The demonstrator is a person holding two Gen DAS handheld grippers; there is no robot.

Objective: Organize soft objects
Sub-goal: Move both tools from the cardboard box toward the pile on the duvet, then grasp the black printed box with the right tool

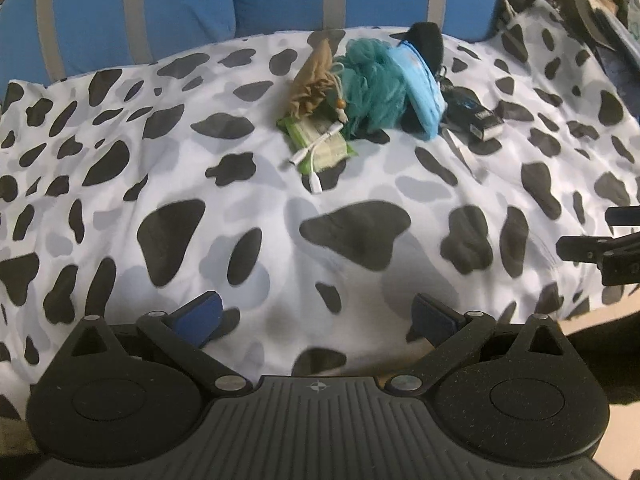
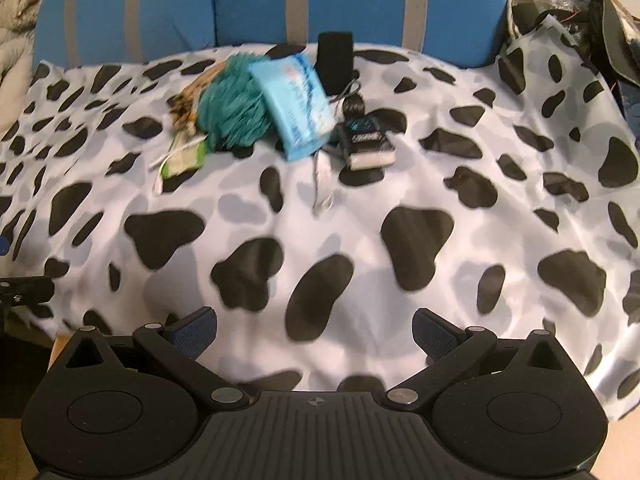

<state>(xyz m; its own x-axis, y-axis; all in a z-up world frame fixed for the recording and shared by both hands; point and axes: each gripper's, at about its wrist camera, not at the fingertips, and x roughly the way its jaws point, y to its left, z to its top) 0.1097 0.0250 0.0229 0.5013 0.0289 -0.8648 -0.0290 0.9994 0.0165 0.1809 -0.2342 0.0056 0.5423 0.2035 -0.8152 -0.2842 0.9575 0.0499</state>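
- Left tool (image 1: 316, 320): blue pads spread apart, nothing between them, low over the cow-print sheet (image 1: 160, 184).
- Right tool (image 2: 316, 330): pads likewise apart, empty.
- Teal mesh pouf (image 1: 370, 86) lies far up the sheet, well apart from both tools.
- Touching the pouf: tan pouch (image 1: 314, 84), light-blue tissue pack (image 1: 420, 88).
- Green wipes pack (image 1: 320, 144) just beside the pouf, white cable (image 1: 316, 148) across it.

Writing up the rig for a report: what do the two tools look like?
Both look identical: the left tool and right tool have a matte black ribbed body, two round side discs, black linkage arms with silver pivots, blue-padded fingers, and a small crosshair mark.
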